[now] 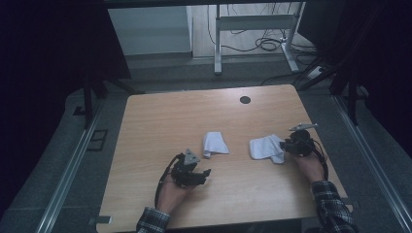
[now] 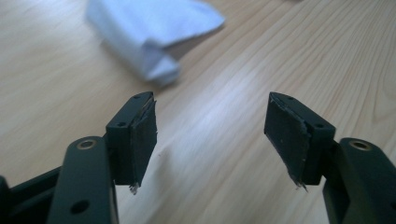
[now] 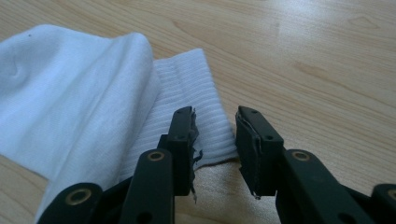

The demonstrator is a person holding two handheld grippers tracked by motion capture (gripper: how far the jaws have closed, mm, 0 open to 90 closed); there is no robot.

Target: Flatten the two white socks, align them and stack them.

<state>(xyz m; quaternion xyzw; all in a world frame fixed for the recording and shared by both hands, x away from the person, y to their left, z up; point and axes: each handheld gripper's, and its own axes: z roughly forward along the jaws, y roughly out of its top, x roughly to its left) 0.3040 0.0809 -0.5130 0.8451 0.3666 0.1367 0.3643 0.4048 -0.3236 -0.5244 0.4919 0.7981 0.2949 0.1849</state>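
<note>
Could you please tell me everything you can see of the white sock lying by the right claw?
The white sock lies flat but rumpled on the wooden table, right of a second, folded white cloth. It looks like soft knit fabric, with a ribbed cuff at one end and smoother cloth bunched over it. The right claw stands at the cuff's edge, slightly open, one pad over the ribbing.

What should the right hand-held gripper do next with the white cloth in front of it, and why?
Probably ease forward and close on the ribbed edge of the white cloth. The right hand-held gripper has its jaws slightly apart with that edge just at their tips, not pinched. The left hand-held gripper is open over bare table, short of the other cloth.
</note>
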